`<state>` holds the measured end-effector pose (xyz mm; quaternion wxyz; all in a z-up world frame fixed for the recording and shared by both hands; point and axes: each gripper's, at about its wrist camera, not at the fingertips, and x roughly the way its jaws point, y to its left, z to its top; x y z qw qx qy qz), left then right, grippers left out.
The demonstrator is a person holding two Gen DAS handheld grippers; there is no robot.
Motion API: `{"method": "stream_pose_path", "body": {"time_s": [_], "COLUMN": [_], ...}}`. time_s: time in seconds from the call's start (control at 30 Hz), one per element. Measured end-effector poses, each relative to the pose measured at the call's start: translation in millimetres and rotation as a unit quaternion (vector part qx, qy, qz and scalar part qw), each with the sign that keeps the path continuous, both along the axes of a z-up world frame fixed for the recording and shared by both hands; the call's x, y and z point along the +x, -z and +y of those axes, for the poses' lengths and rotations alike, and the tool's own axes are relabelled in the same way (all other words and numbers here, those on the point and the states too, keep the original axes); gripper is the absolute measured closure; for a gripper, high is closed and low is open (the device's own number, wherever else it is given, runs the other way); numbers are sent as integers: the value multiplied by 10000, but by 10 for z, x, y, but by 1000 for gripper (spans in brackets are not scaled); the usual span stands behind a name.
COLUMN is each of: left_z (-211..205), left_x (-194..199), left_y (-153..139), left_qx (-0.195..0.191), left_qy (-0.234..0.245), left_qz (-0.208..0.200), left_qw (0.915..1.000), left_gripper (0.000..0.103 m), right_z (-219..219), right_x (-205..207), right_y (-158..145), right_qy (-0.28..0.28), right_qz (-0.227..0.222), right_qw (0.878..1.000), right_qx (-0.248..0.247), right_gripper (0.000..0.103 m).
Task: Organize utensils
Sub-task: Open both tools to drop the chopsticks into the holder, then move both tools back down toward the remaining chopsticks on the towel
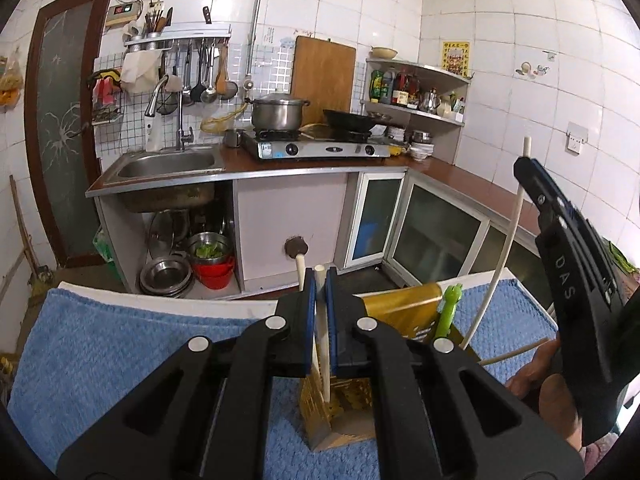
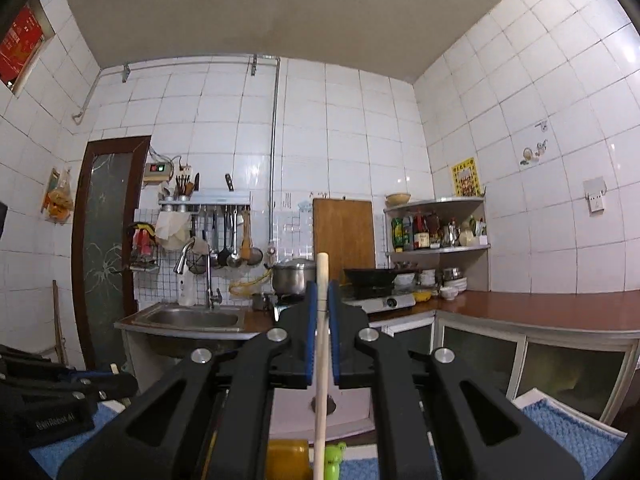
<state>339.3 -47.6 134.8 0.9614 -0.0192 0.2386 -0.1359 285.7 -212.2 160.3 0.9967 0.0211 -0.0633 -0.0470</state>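
My left gripper (image 1: 320,280) is shut on a pale chopstick (image 1: 323,344) that stands upright with its lower end inside a golden utensil holder (image 1: 394,308) on the blue towel (image 1: 120,344). A second pale stick (image 1: 299,274) rises just left of the fingers. A green frog-topped utensil (image 1: 449,312) stands in the holder. My right gripper (image 2: 322,292) is shut on another pale chopstick (image 2: 321,380), held upright above the holder (image 2: 287,458); it appears at the right in the left wrist view (image 1: 505,248).
The towel covers a white table (image 1: 168,294). Beyond it are the kitchen counter with sink (image 1: 168,164), gas stove with pot (image 1: 278,112) and wok, and a corner shelf (image 1: 416,96). A thin stick (image 1: 516,350) lies on the towel at the right.
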Motion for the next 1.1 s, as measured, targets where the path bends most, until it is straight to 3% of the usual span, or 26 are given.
{"method": "stream_pose_path", "body": {"time_s": [0.4,0.73,0.77,0.87,0.9,0.93,0.97,1.0,1.1], "left_z": [-47,-94,-93,-52,-22,0,39,61,176], "left_x": [-83,-184,-196,-273,-313,-342,-390,-416,-542], "left_y": [149,190,186,131,100,75,40,24,-9], "left_qx": [138,184,193,167,128,102,76,73,110], "left_qy": [-114,-136,-151,-219,-249,-270,-295,-303,-395], "left_qz": [102,237,247,181,149,128,103,95,138], "left_qw": [9998,9995,9994,9995,9995,9995,9995,9995,9991], "left_gripper": [98,95,92,67,56,46,42,36,17], "right_z": [-210,-321,-320,-335,-346,-355,-366,-382,-390], "right_x": [-21,-28,-34,-73,-94,-128,-166,-240,-408], "right_y": [418,480,477,436,410,391,366,334,285], "right_qy": [-332,-629,-631,-668,-678,-692,-703,-685,-639], "right_qz": [856,1406,1468,1685,1726,1752,1769,1791,1901], "right_qw": [9956,9878,9870,9832,9823,9817,9812,9808,9794], "right_qx": [188,213,177,239,261,284,313,355,240], "right_gripper": [97,96,96,95,86,63,53,45,42]}}
